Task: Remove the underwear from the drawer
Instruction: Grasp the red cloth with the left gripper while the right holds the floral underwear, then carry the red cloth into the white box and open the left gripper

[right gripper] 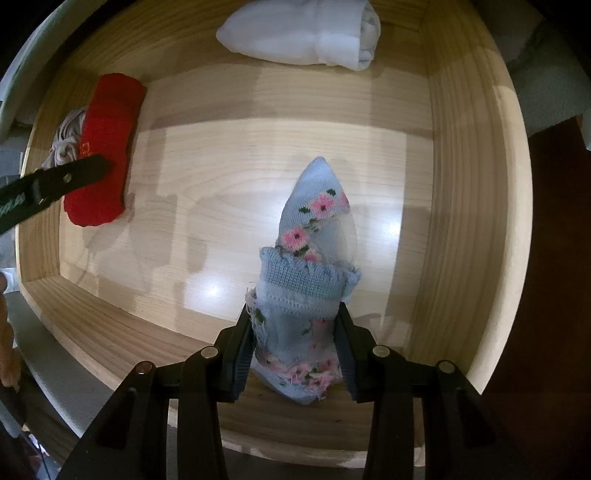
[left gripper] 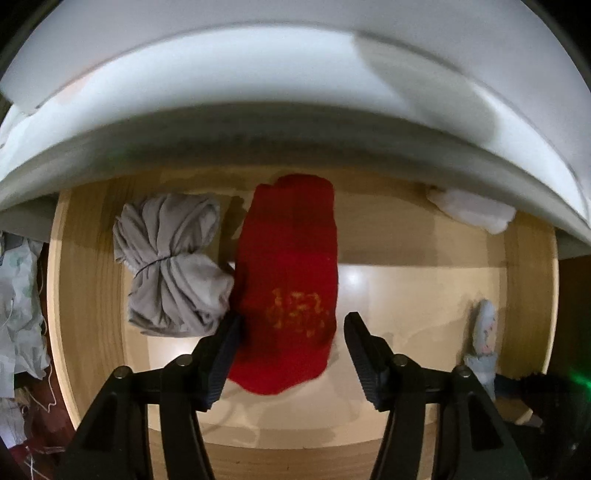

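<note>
Blue floral piece (right gripper: 301, 314) sits pinched in your right gripper (right gripper: 295, 354), above the drawer (right gripper: 472, 221) floor. Soft, light knit with a frayed edge; hold the bunched middle, not the threads. Red roll (left gripper: 288, 288) lies beside the grey bundle (left gripper: 170, 258); your left gripper (left gripper: 291, 354) hangs spread over its near end. White roll (right gripper: 303, 33) at the back.

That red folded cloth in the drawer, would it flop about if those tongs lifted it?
Probably yes. The red cloth looks soft and knitted, folded loosely, so it would likely sag and unfold where unsupported. It seems light for its bulk. It shouldn't roll or slip much: the left tongs have ribbed pads straddling it, open.
</note>
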Action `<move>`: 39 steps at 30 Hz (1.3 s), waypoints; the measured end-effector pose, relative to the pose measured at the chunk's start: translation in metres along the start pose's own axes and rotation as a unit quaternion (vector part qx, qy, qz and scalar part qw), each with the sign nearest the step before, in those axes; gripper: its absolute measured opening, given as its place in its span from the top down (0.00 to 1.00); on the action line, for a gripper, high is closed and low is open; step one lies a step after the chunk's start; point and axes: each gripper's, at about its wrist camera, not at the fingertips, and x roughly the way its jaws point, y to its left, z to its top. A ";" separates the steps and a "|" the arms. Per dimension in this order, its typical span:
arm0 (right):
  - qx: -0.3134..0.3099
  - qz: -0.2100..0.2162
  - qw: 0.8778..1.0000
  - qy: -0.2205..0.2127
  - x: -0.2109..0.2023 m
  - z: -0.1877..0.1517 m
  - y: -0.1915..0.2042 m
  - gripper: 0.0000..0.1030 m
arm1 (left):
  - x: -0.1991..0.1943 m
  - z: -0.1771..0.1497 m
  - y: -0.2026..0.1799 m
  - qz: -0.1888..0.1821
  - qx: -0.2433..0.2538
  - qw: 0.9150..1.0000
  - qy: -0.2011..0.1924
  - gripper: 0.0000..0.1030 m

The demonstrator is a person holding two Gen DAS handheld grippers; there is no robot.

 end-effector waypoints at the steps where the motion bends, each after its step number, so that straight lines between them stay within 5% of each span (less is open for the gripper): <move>1: 0.001 0.001 1.000 0.000 -0.001 0.000 -0.001 0.64 | 0.003 0.002 -0.003 0.006 0.001 1.000 0.000 0.41; 9: 0.002 0.002 1.000 0.000 0.006 0.003 0.000 0.63 | 0.014 0.002 -0.022 0.042 0.037 0.998 0.014 0.41; 18: 0.004 0.003 1.000 -0.002 0.022 0.002 0.001 0.63 | 0.016 -0.003 -0.031 0.061 0.050 0.997 0.018 0.59; 39: 0.005 0.001 1.000 -0.003 0.028 0.001 0.003 0.63 | -0.014 -0.048 0.003 0.005 0.041 0.998 0.037 0.68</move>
